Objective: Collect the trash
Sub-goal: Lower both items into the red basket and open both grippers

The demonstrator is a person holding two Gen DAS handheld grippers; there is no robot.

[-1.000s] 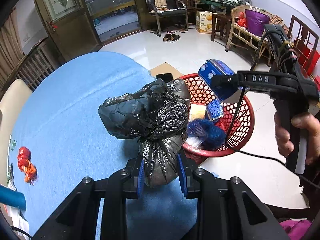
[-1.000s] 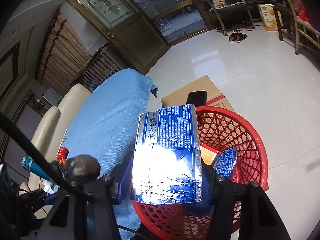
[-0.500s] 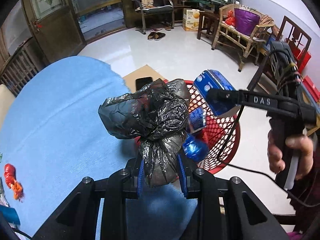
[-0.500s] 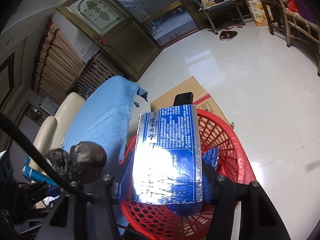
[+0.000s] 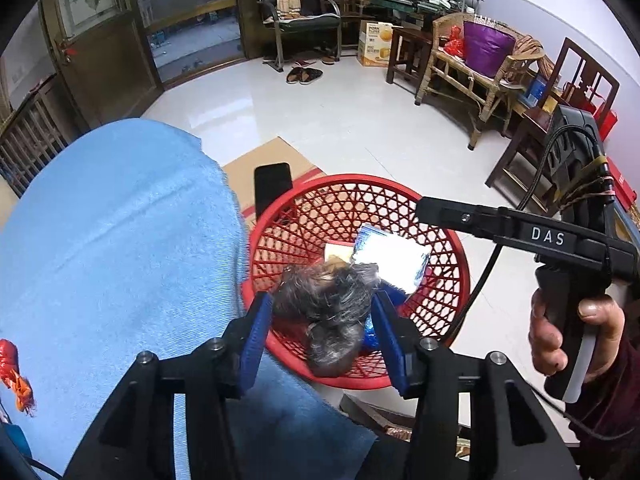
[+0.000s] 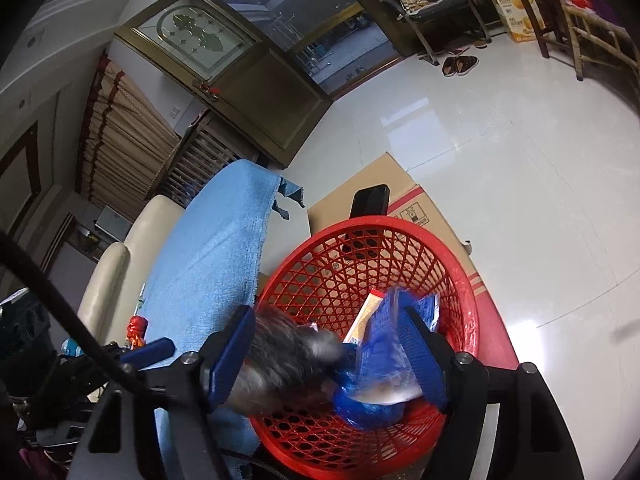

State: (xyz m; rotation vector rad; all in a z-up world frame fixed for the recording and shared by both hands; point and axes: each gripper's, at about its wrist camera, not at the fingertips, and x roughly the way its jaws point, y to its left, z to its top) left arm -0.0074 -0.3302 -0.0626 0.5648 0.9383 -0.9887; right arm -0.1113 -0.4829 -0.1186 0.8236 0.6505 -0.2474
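My left gripper (image 5: 322, 344) hangs over the near rim of the red mesh basket (image 5: 448, 236). Its jaws are opening, and the crumpled black trash bag (image 5: 328, 308) drops blurred between them with neither pad pressing it. My right gripper (image 6: 328, 360) is above the same basket (image 6: 400, 226) with its jaws opening too. The blue and silver packet (image 6: 390, 344) slides down from between its pads beside the black bag (image 6: 288, 360). The left wrist view shows that packet (image 5: 388, 258) inside the basket, under the right gripper (image 5: 424, 206), which a hand (image 5: 560, 332) holds.
A blue cloth covers the table (image 5: 112, 232) left of the basket. A cardboard box (image 6: 380, 184) with a black phone (image 6: 370, 202) on it stands behind the basket. A red toy figure (image 6: 136, 330) is on the table. Chairs and a wicker bench (image 5: 472, 68) line the far floor.
Both grippers moved further over the basket and their jaws spread. The black bag left the left pads and the blue packet left the right pads; both are falling into the basket.
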